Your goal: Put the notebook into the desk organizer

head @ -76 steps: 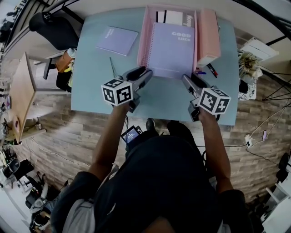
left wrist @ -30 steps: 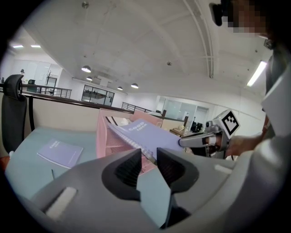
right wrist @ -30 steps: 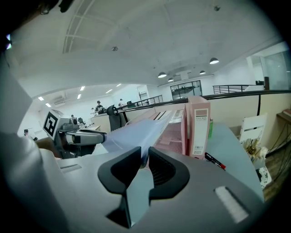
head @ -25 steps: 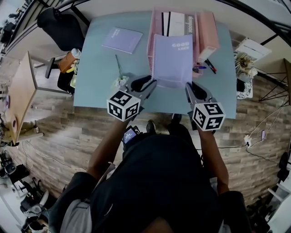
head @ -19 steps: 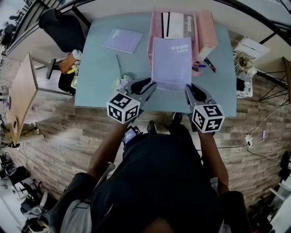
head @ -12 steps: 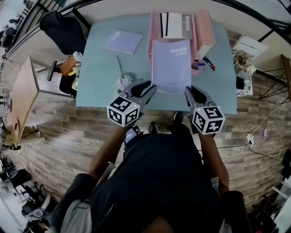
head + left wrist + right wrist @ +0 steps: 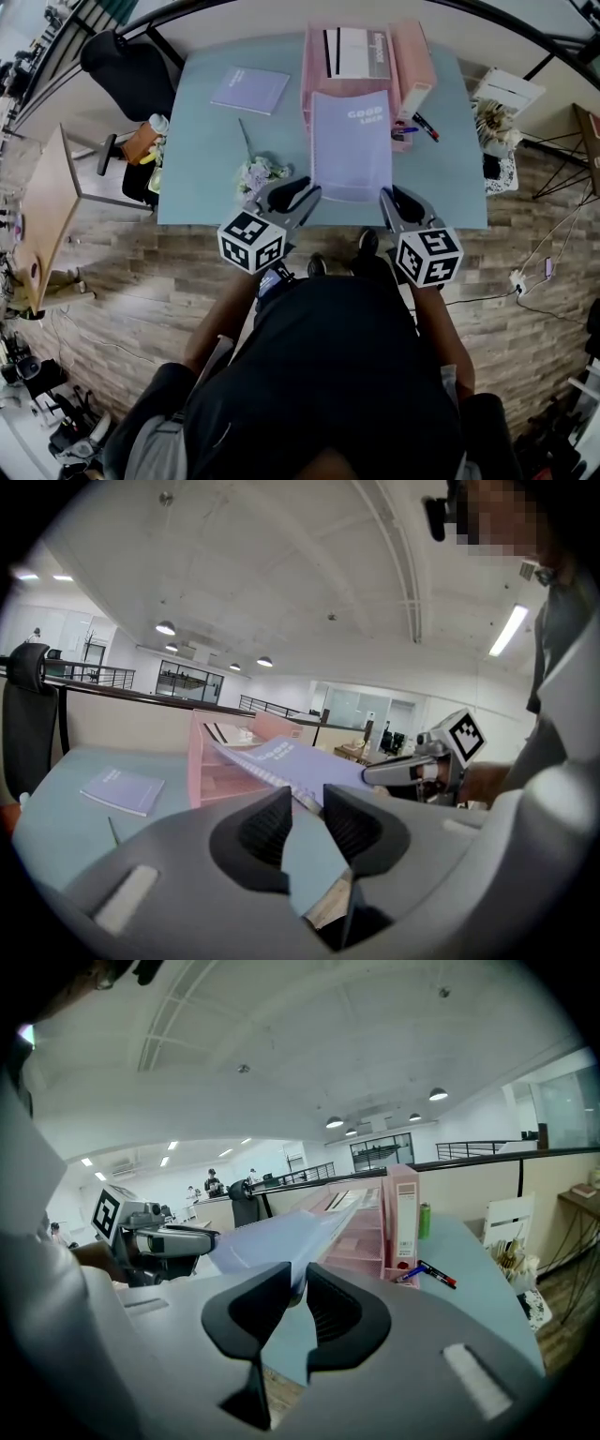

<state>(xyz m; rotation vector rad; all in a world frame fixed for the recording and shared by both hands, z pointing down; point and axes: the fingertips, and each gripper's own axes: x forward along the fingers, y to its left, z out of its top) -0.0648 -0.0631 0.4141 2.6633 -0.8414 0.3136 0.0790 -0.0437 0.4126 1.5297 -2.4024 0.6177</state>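
Table edges: the pale blue table [image 7: 202, 159] fills the upper middle of the head view; its near edge runs just beneath both grippers, with wood floor below it.
Open room, left: a bare stretch of table is seen between the desk organizer [image 7: 307, 66] and the table's left edge, broken by a second notebook [image 7: 248, 89] at upper left, a thin stick [image 7: 244, 139] and a small flower bunch [image 7: 258, 172] just beside the left gripper.
Open room, right: a narrower strip is noted, holding two pens [image 7: 417, 127] beside a pink file box [image 7: 414, 56] that stands against the organizer's right side.
Beyond the table: a dark chair [image 7: 117, 61] stands off the upper left corner.
Left gripper [image 7: 305, 192]: clamped on the notebook's near left corner, at the spiral edge, as seen in the left gripper view [image 7: 307, 810].
Right gripper [image 7: 387, 195]: clenched on the near right corner, the sheet pinched between narrow-set jaws [image 7: 298, 1288].
Notebook [image 7: 352, 141]: held off the table at upper centre, its near edge over the table's near edge and its far edge reaching the organizer's front; contact there cannot be told.
Notebook, appearance: lavender cover, spiral-bound along its left side, "GOOD LUCK" printed in white near the far right corner; it is seen sloping toward the organizer in both gripper views [image 7: 291, 761] [image 7: 272, 1237].
Organizer: pink, tiered, with papers lying in its top.
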